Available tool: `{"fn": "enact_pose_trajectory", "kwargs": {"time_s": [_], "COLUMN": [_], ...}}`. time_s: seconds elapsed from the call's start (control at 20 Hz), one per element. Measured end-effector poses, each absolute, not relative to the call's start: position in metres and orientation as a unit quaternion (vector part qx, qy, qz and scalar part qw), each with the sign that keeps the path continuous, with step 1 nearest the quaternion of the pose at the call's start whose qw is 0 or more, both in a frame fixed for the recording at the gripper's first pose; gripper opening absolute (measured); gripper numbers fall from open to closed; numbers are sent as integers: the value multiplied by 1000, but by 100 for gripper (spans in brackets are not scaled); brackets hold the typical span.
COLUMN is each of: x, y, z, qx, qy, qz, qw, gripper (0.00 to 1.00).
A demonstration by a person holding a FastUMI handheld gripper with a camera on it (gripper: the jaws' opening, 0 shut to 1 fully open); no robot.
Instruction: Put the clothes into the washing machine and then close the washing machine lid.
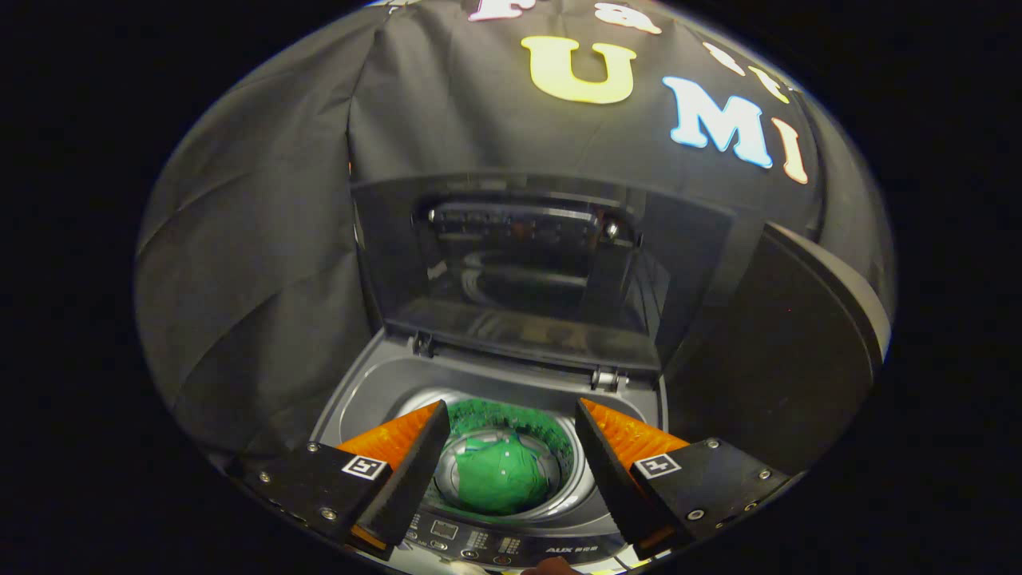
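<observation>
The first half of the job looks done: a green garment (497,479) lies bunched at the bottom of the drum (559,447) of the top-loading washing machine (375,391), seen between the fingers and below them. What remains, by this view, is the second half, since the lid (527,271) stands upright on its hinges (604,377) at the back of the opening, leaning toward the booth's cloth wall, and has yet to come down. The gripper (511,415) hovers above the front of the machine with its jaws wide apart and nothing between them; the fingers (415,459) frame the drum mouth on either side without touching it. The garment reads as soft woven or knit cloth, crumpled into a rounded heap with shallow folds, and its colour tints the shiny, perforated metal wall of the drum around it. The machine's top deck is smooth grey moulded plastic, dished toward the round opening. The lid is a dark, glossy, rectangular panel, apparently glass or clear plastic in a frame, and it mirrors the drum's rim in its surface; a bar-like handle part (523,220) runs across its upper portion. Just under the fingers sits the control panel (495,547), a dark strip with small buttons. To the right of the machine stands a large dark rounded object (798,351), matte and hard to identify.
</observation>
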State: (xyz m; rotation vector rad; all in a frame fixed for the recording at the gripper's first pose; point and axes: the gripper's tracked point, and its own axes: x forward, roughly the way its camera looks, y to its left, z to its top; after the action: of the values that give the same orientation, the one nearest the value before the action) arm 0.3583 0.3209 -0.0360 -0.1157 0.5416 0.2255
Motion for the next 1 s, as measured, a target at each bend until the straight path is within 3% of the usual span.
{"fn": "enact_pose_trajectory", "kwargs": {"time_s": [0.45,1.0], "x": [374,428], "y": [327,347], "z": [39,98], "qx": [-40,-30], "qy": [112,53], "qz": [119,111], "qw": [986,992], "gripper": [96,96]}}
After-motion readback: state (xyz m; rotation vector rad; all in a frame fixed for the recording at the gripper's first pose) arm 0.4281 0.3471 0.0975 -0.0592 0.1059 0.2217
